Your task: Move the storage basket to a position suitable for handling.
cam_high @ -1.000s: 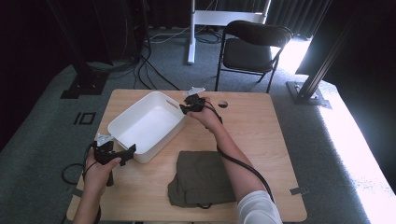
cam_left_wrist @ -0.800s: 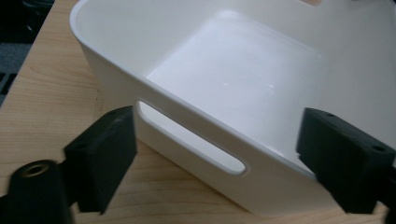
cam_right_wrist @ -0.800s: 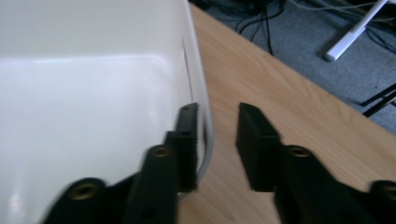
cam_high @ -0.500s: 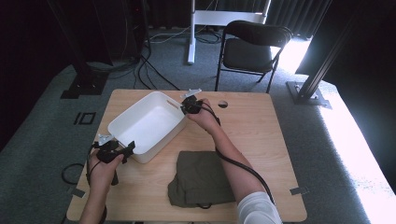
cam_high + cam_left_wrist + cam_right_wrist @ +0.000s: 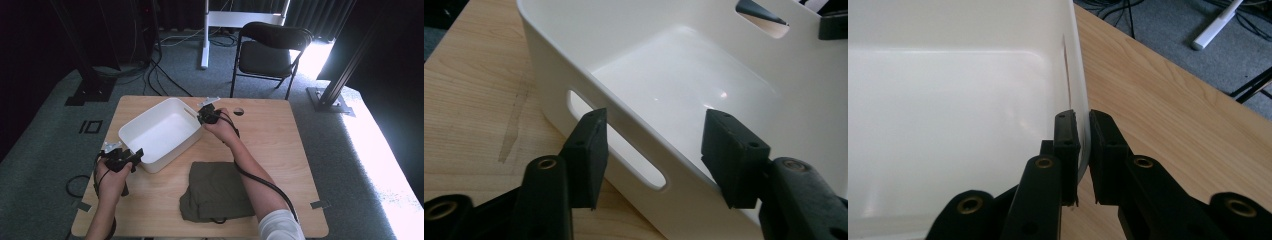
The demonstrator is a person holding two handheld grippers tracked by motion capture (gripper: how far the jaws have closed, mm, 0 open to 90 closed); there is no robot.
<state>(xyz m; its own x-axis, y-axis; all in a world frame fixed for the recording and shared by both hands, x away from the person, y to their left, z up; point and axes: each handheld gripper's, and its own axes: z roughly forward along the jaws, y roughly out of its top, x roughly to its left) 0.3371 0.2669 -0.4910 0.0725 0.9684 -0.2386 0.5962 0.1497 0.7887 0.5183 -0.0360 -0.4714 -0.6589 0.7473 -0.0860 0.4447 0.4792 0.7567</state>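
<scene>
A white plastic bin [image 5: 160, 131] lies at an angle on the left half of the wooden table [image 5: 285, 145]. My right gripper [image 5: 204, 116] is at its far right end, and in the right gripper view this gripper [image 5: 1084, 150] is shut on the bin's thin wall [image 5: 1075, 75]. My left gripper [image 5: 131, 156] is at the bin's near left end. In the left gripper view it [image 5: 654, 155] stands open, its jaws astride the wall with the slot handle [image 5: 624, 150], one outside and one over the inside of the bin [image 5: 684, 90]. The bin looks empty.
A folded olive-green cloth [image 5: 217, 192] lies on the table near the front edge, right of the bin. A small dark hole [image 5: 238, 111] marks the table's far side. A black folding chair [image 5: 270, 50] stands behind the table.
My left gripper has moved a little forward and right, up to the bin's near end. The right gripper has stayed at the bin's far end.
</scene>
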